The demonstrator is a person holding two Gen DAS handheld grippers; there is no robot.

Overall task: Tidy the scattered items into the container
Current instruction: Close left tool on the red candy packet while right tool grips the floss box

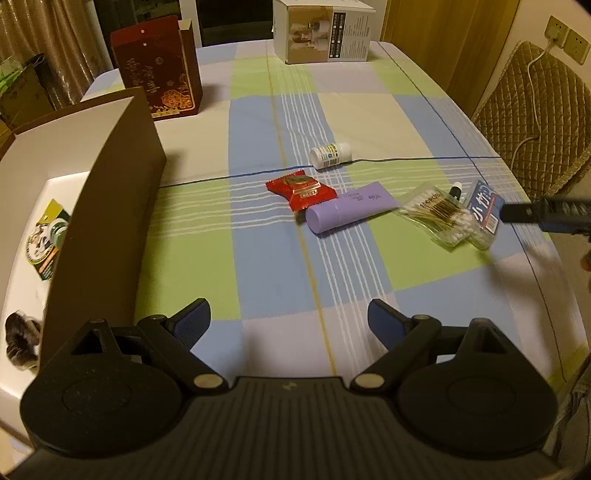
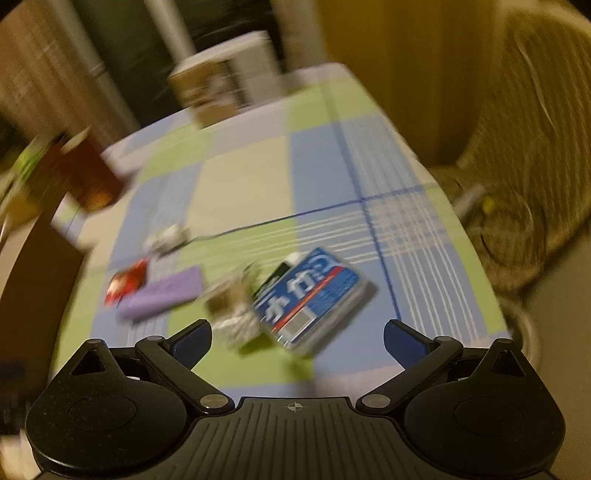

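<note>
On the checked tablecloth (image 1: 258,258) lie a red snack packet (image 1: 301,188), a purple tube (image 1: 349,206), a white pill bottle (image 1: 330,155), a clear pack of cotton swabs (image 1: 437,214) and a blue-labelled pack (image 1: 484,212). The open box (image 1: 107,206) stands at the left with a card-backed item (image 1: 48,240) and a dark fuzzy thing (image 1: 20,341) inside. My left gripper (image 1: 290,319) hangs open over bare cloth beside the box. My right gripper (image 2: 297,338) is open just short of the blue-labelled pack (image 2: 314,295); its view is blurred. Its tip (image 1: 517,212) shows beside that pack.
A dark red gift box (image 1: 159,70) and a white carton (image 1: 321,31) stand at the table's far end. A quilted chair (image 1: 532,122) sits off the right edge, with a cable and wall sockets (image 1: 567,38) behind it.
</note>
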